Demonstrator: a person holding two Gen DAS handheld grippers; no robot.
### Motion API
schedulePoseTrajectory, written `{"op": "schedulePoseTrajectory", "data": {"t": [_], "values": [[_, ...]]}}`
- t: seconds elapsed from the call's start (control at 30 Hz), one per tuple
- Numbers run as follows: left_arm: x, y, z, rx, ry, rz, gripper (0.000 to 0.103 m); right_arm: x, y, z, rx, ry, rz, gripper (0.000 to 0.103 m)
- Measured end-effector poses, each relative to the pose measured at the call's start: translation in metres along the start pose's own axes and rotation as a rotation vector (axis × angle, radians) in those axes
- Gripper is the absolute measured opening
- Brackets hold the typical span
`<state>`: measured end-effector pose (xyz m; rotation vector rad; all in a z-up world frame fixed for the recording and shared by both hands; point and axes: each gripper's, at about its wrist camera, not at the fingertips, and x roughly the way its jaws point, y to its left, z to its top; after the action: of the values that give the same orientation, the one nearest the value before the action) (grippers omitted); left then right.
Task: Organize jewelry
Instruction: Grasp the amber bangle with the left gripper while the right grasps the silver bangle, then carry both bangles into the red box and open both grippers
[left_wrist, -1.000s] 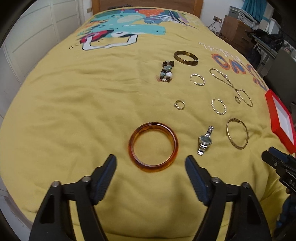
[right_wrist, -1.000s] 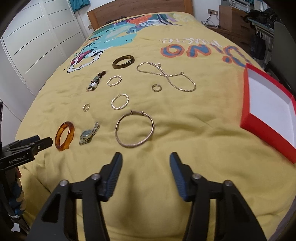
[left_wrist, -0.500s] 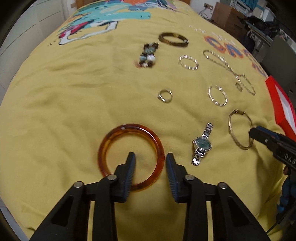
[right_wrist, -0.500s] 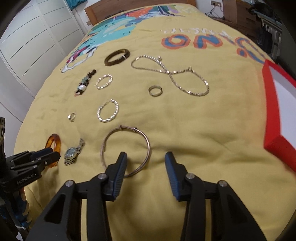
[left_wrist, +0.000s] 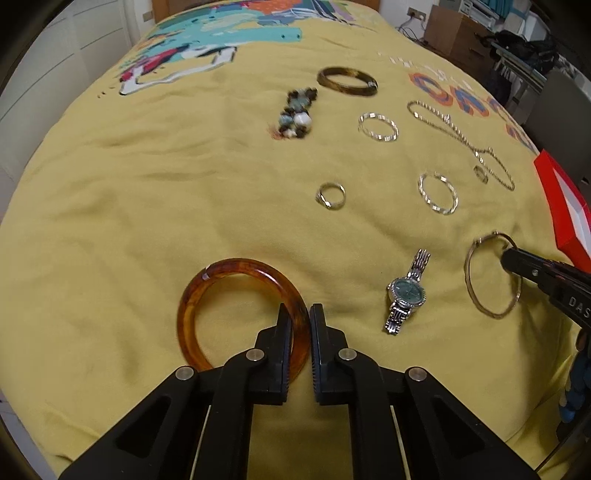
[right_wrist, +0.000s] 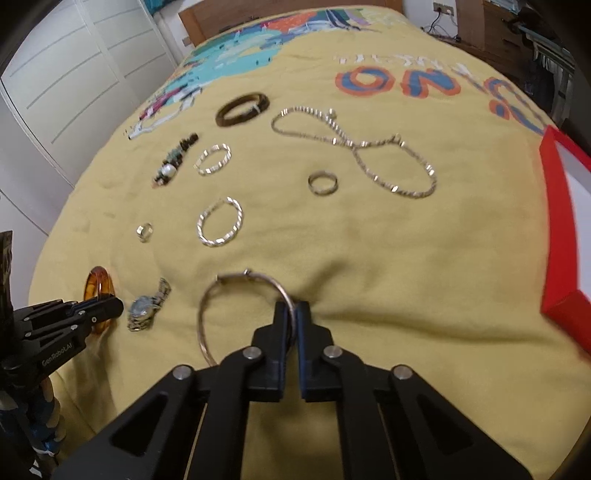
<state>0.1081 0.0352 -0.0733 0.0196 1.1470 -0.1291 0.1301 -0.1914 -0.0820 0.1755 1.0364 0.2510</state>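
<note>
Left gripper (left_wrist: 300, 317) clamped on near-right rim of amber bangle (left_wrist: 236, 269), flat on yellow bedspread (left_wrist: 147, 206); watch (left_wrist: 406, 293) just right of it. Right gripper (right_wrist: 293, 314) pinched shut on right side of thin wire bangle (right_wrist: 221, 291), on bedspread; red box (right_wrist: 554, 206) far right, chain necklace (right_wrist: 354, 147) beyond.

Red box (right_wrist: 554, 221) cut off at right edge; beaded bracelet (left_wrist: 295, 114) blurred; amber bangle (left_wrist: 207, 288) partly hidden behind jaws.
</note>
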Motion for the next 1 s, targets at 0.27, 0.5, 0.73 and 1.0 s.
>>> {"op": "schedulePoseTrajectory", "data": {"t": [0.27,0.5,0.73,1.0], "values": [[-0.038,-0.036,0.01,0.04,-0.061,-0.068,0.009,-0.068,-0.016,-0.009,0.02,-0.121,0.0,0.003],[-0.06,-0.138,0.044,0.19,-0.102,-0.219,0.009,-0.145,-0.083,-0.006,0.096,-0.262,-0.093,0.003],[-0.064,-0.272,0.086,0.381,-0.135,-0.382,0.009,-0.187,-0.165,0.003,0.19,-0.314,-0.198,0.003],[-0.015,-0.383,0.098,0.522,-0.045,-0.469,0.009,-0.171,-0.237,-0.018,0.349,-0.277,-0.228,0.003]]}}
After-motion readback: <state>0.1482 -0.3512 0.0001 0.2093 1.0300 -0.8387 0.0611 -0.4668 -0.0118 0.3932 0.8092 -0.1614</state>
